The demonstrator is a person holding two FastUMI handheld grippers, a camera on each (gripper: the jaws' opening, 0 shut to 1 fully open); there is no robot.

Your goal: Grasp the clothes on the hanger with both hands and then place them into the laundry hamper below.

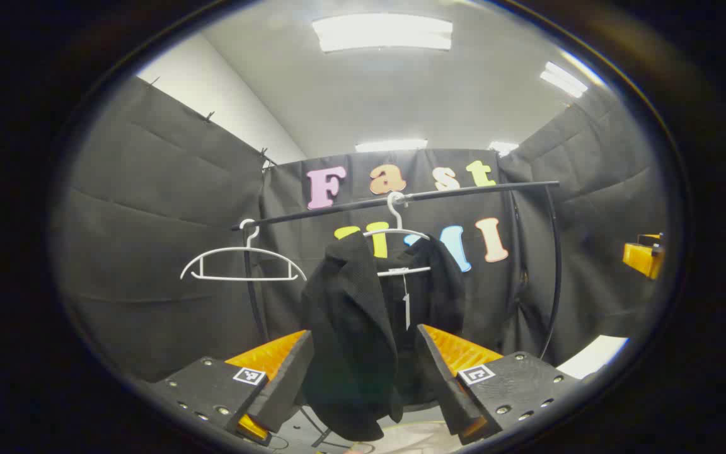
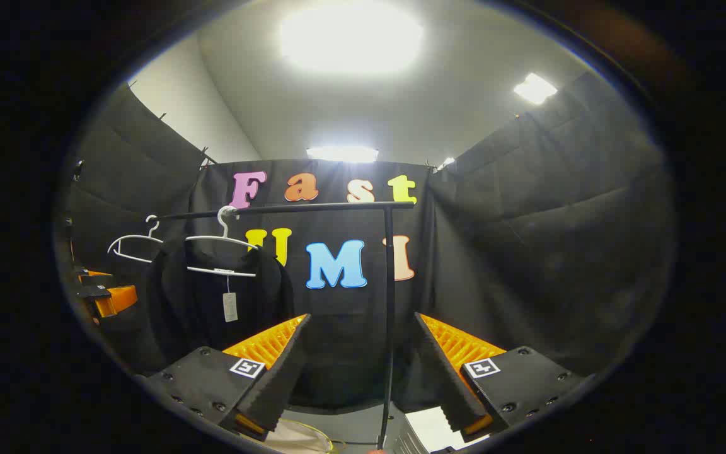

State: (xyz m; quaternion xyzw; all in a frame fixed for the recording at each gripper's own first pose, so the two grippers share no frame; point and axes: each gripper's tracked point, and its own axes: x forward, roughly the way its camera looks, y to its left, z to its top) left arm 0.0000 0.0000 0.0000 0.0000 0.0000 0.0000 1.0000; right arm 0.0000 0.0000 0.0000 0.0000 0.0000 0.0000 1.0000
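A black textured jacket [image 1: 363, 328] hangs on a white wire hanger [image 1: 397, 243] hooked over a thin black horizontal rail [image 1: 401, 198]; in the left gripper view it sits at the centre of the picture, with a small white tag [image 1: 406, 309] dangling at its open front. A second white hanger [image 1: 243, 261], bare, hangs from the same rail at about 9 o'clock from the jacket. The left tool [image 1: 363, 384] is released, its two fingers spread wide at 6 o'clock, and the jacket's lower part shows in the gap between them, though whether either finger touches the cloth cannot be told. The other tool appears small at the 3 o'clock edge of that view. In the right gripper view the jacket [image 2: 212, 302] hangs at 9 o'clock, well apart from the right tool [image 2: 363, 384], which is also released with its fingers wide. The rail's black upright post [image 2: 389, 315] stands in the gap between them, farther off. A pale rounded rim [image 2: 300, 438] at 6 o'clock, with a yellow edge, is too cut off to identify.
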